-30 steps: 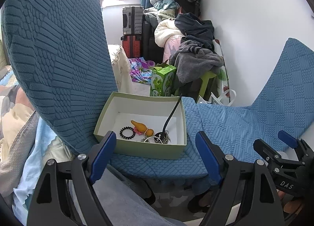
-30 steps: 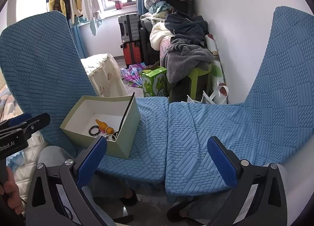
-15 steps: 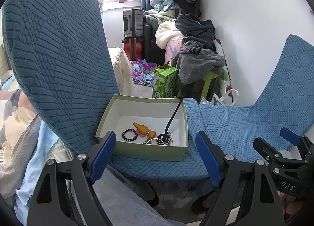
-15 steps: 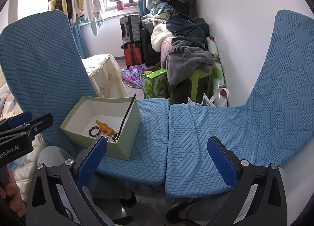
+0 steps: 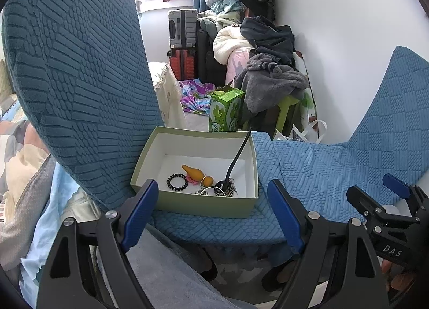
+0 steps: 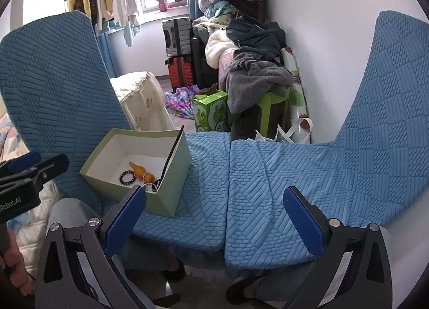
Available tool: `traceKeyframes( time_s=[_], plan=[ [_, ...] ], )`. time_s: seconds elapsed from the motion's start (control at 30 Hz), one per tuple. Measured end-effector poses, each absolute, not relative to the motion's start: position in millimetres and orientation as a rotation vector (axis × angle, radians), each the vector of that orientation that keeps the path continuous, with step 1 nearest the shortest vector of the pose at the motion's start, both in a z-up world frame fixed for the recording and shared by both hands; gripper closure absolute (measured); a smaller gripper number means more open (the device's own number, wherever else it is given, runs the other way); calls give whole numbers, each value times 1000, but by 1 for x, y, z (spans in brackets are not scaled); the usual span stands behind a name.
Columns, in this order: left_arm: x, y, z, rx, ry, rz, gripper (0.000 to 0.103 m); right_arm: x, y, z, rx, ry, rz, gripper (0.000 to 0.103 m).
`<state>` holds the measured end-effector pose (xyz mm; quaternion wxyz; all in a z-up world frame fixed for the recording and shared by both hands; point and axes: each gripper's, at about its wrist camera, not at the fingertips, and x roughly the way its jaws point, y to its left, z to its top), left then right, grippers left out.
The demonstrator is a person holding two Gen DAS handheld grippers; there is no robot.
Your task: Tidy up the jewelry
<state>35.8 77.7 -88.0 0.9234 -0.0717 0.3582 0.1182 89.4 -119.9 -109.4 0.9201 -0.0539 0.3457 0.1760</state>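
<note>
A pale green box (image 5: 203,207) with a white inside stands on the left blue chair seat (image 5: 222,228). In it lie a black coiled hair tie (image 5: 177,181), an orange gourd pendant (image 5: 197,173), a silver ring with trinkets (image 5: 214,190) and a black strap (image 5: 237,155) leaning on the right wall. The box also shows in the right wrist view (image 6: 171,188). My left gripper (image 5: 211,218) is open and empty, just in front of the box. My right gripper (image 6: 214,220) is open and empty above the seats' front edge.
Two blue-covered chairs (image 6: 281,175) stand side by side with tall backs (image 5: 75,67). Behind them are a green carton (image 5: 226,113), a green stool piled with clothes (image 6: 257,78), suitcases (image 6: 178,49) and a white wall at right.
Both grippers have drawn back and risen slightly, so the box sits a little lower and nearer in view. Both stay open and empty.
</note>
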Motion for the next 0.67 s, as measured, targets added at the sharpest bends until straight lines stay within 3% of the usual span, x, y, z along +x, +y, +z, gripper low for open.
traceKeyframes(
  time_s=[0.67],
  plan=[
    [37, 86, -91, -162, 739, 258, 14, 93, -117, -110, -126, 709, 352, 1]
  ],
)
